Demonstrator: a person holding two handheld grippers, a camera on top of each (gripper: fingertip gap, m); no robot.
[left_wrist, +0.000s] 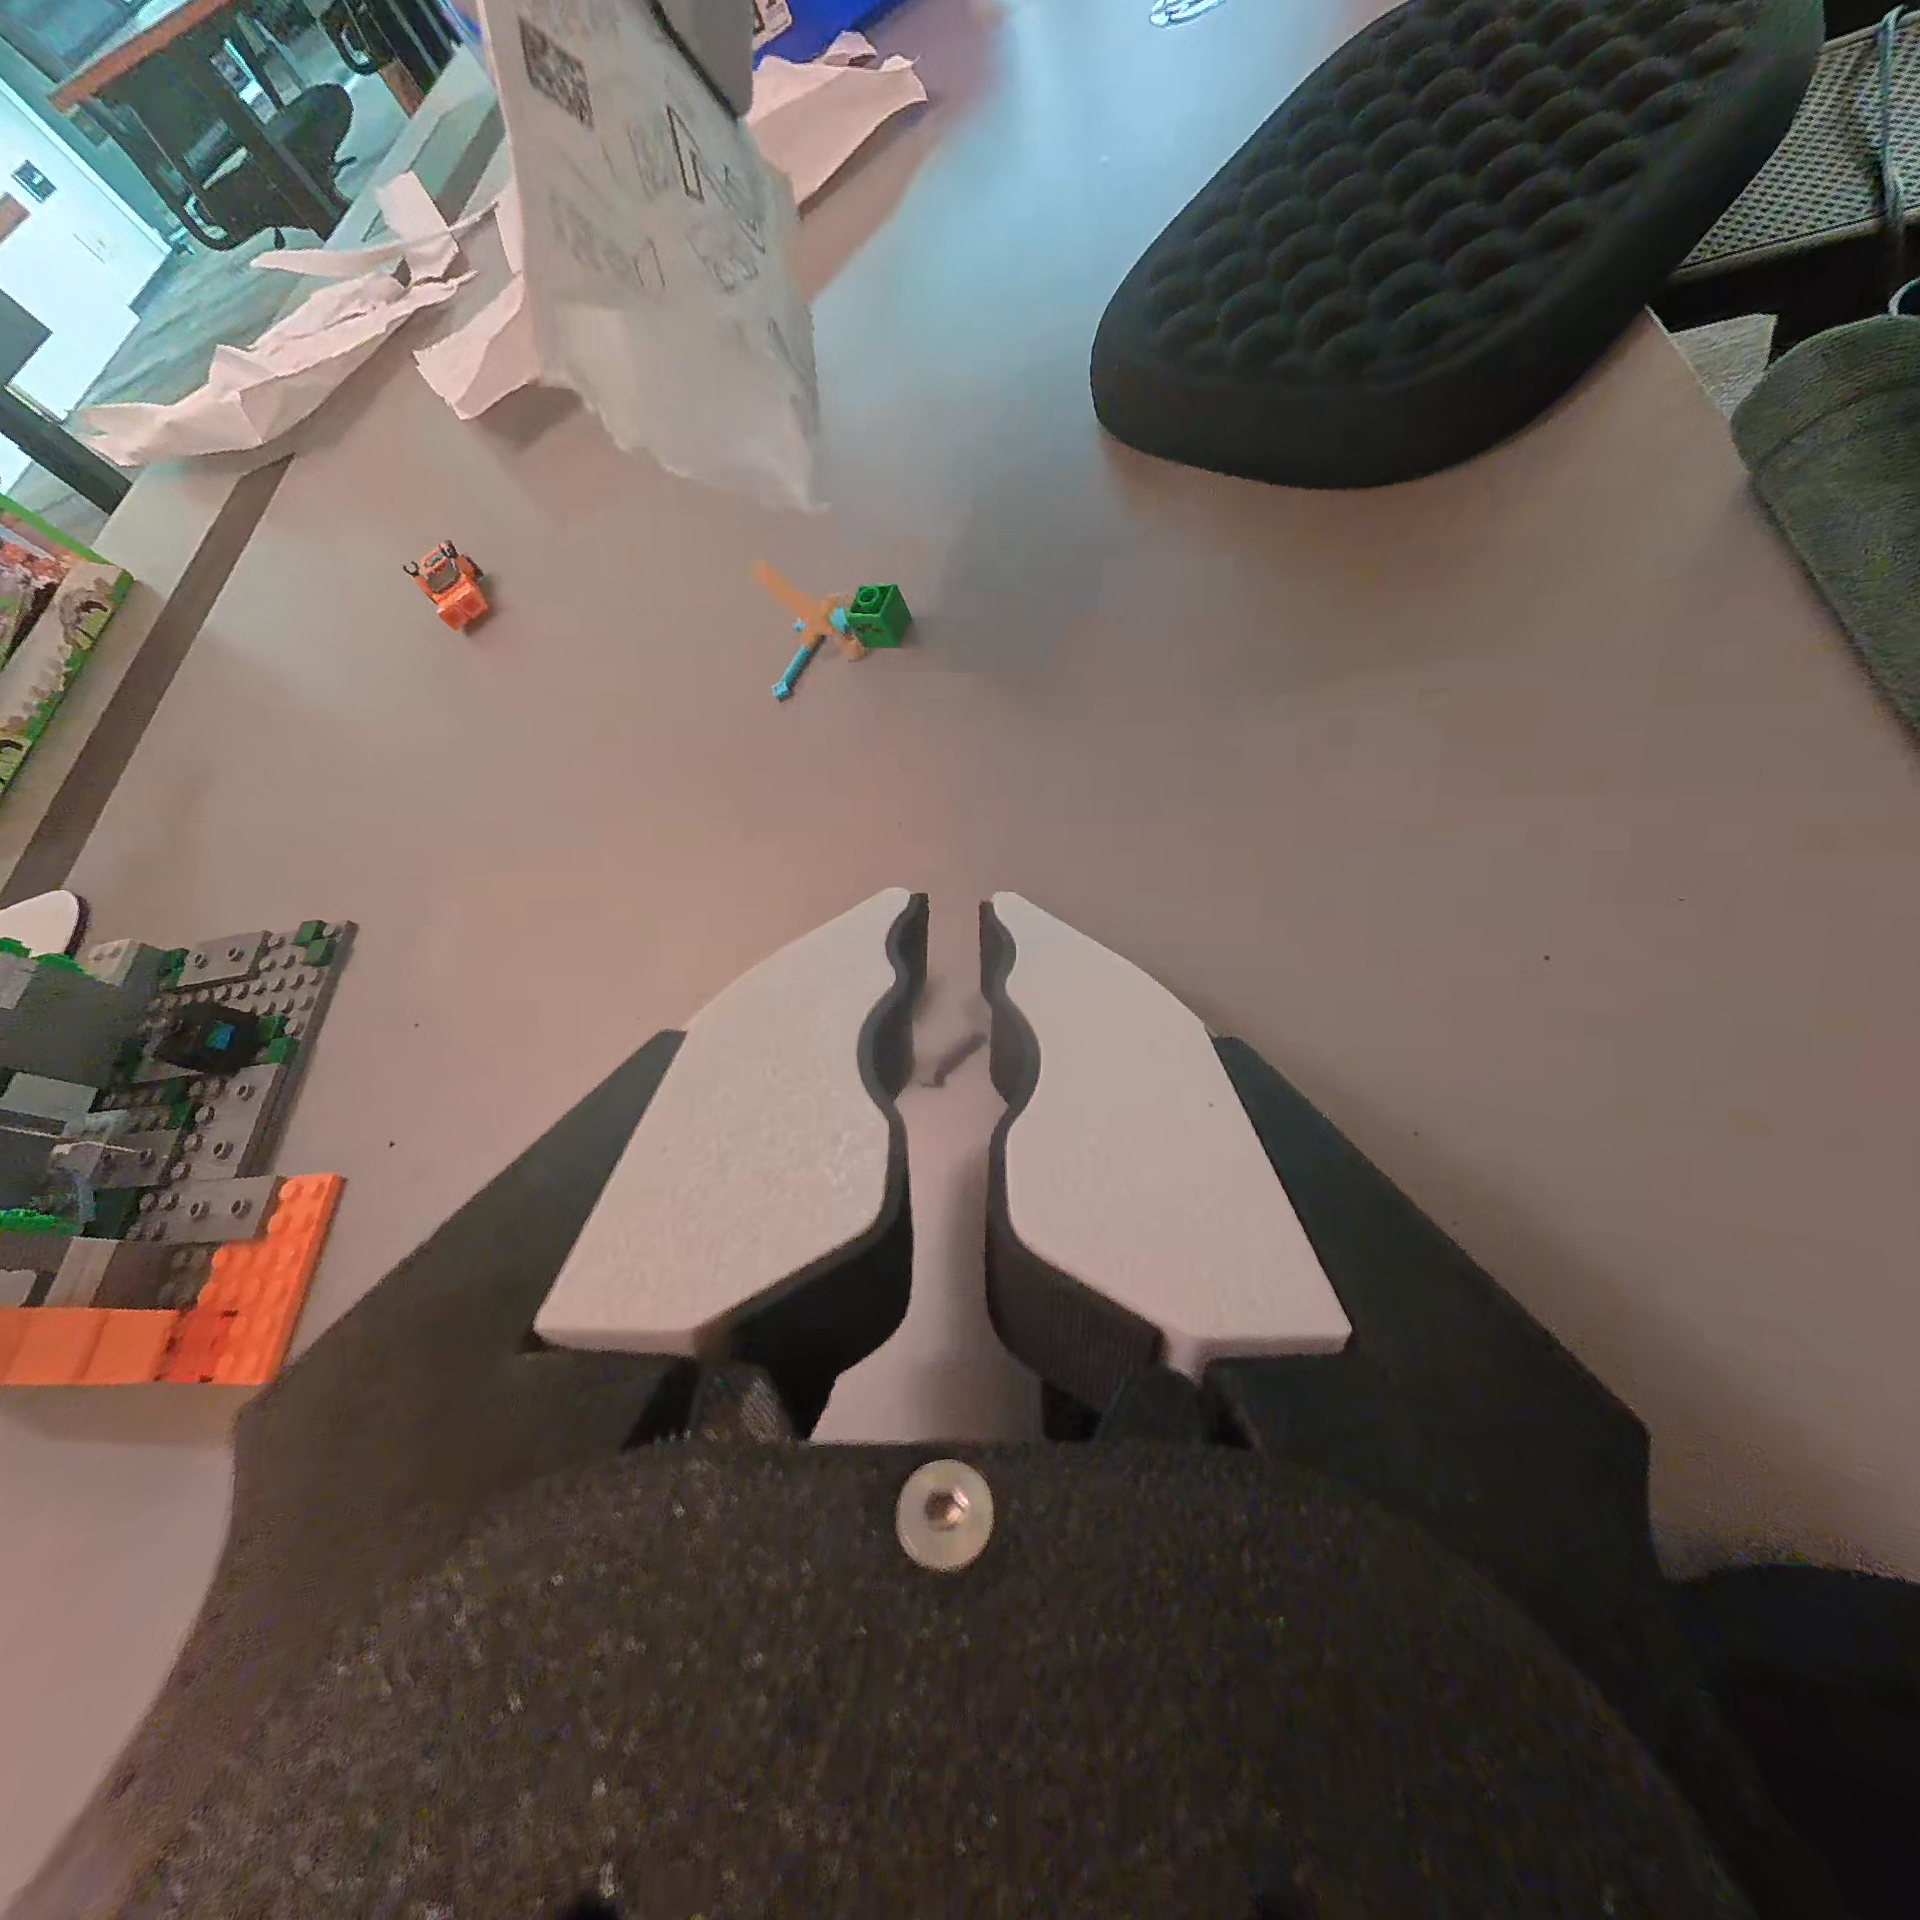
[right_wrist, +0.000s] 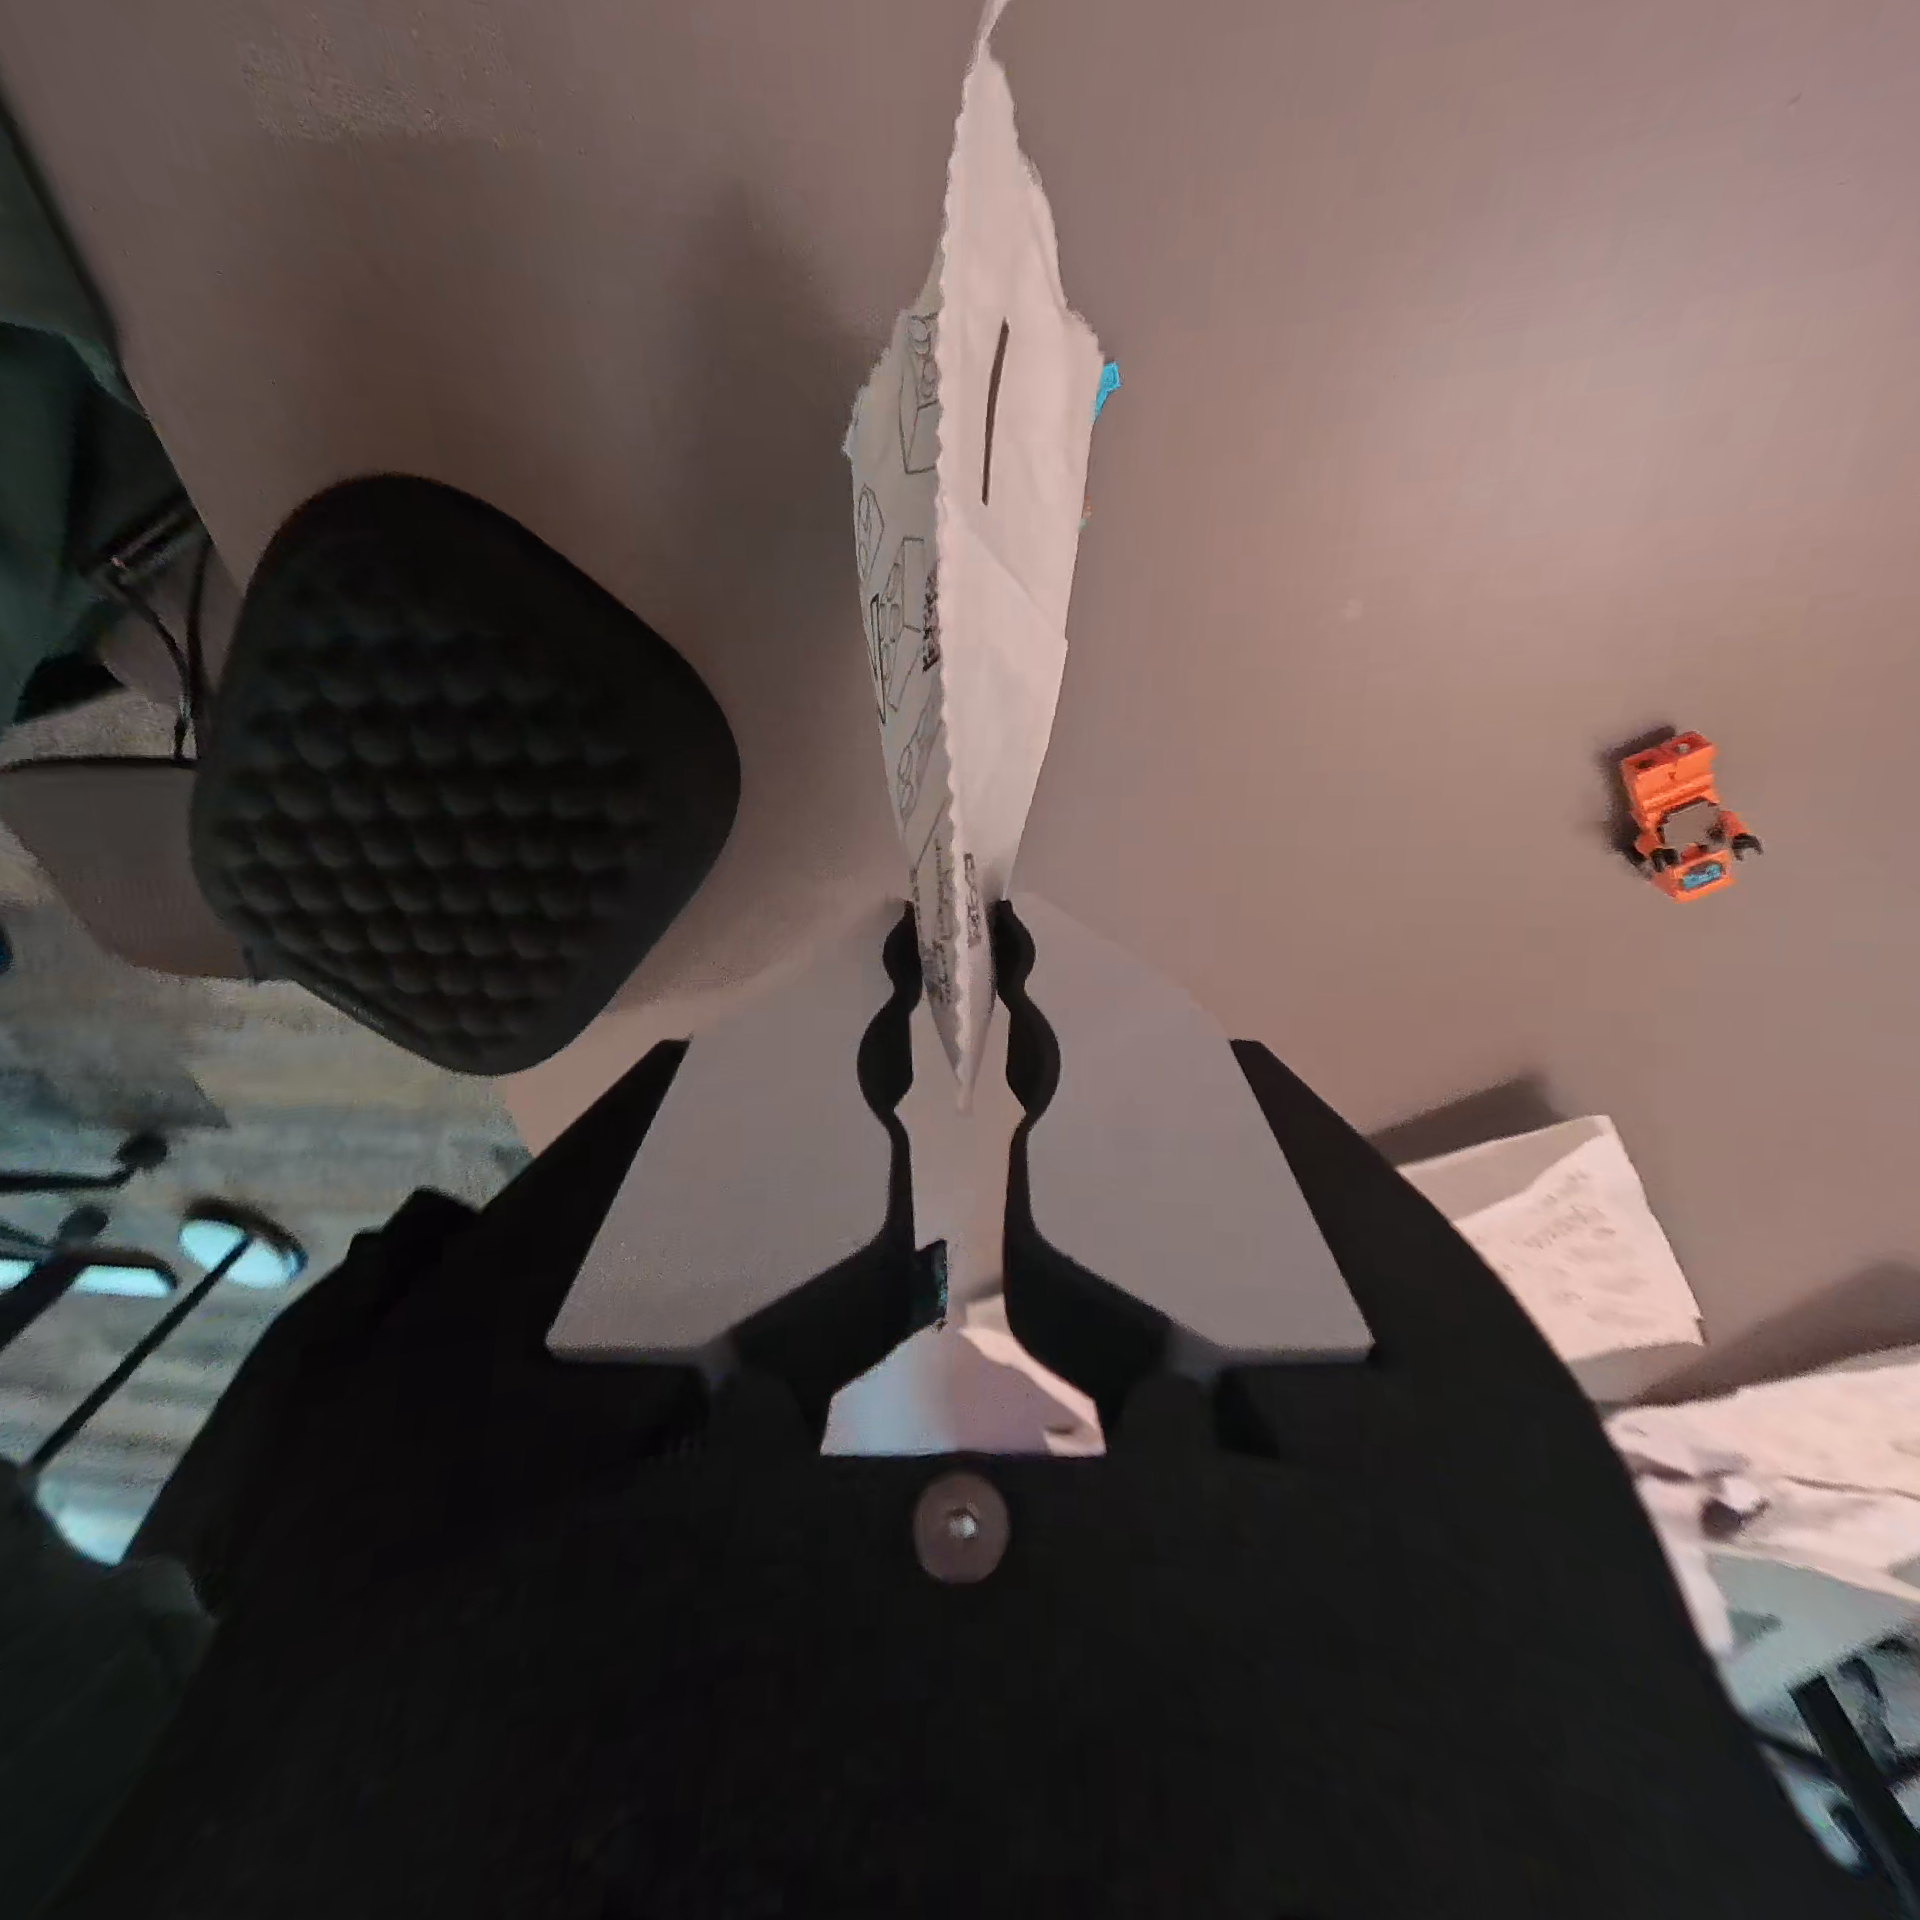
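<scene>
Two tools work over a grey tabletop (left_wrist: 1247, 831) strewn with toy bricks. The right tool (right_wrist: 956, 914) is clamped on the lower corner of a torn white paper bag (right_wrist: 997, 623), both fingertips pressing its printed sides, and the bag hangs clear of the surface with its ragged mouth open toward the tabletop. The left tool (left_wrist: 954, 909) hovers low and bare, its fingers drawn close with a narrow slit between them and nothing in that slit.

Just beyond the bag's mouth lie a green cube (left_wrist: 878, 613) and a blue sword-shaped piece (left_wrist: 800, 665), touching each other. A small orange brick vehicle (left_wrist: 452, 592) sits apart from them. Open tabletop stretches between these pieces and the left tool.

Crowding comes from the sides. A black dimpled pad (left_wrist: 1455, 229) overhangs the tabletop's right edge, a grey, green and orange brick build (left_wrist: 156, 1091) lies just beside the left tool, and crumpled paper scraps (left_wrist: 291, 353) pile up behind the bag near the tabletop's left edge.
</scene>
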